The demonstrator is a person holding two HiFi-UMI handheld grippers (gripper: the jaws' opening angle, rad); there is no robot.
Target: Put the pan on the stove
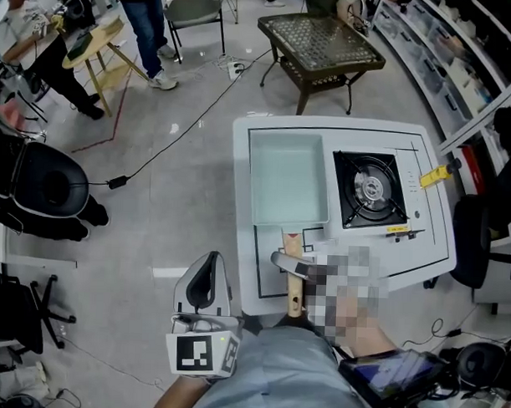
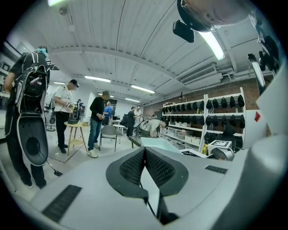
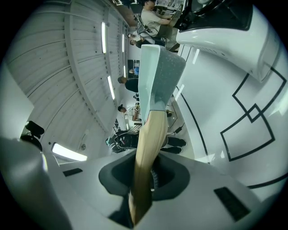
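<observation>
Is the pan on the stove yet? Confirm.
No, the pan is left of the stove, which has nothing on it.

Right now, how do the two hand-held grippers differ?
The left hand-held gripper has its jaws together on nothing; the right hand-held gripper is shut on the pan's wooden handle. The left one hangs beside the table, the right one over its near edge. The left one sits upright, the right one is rolled sideways. Both have dark ribbed pads.

Clamps right gripper on the wooden handle of a pale pan, held straight out beside the white counter marked with black outlines.
</observation>
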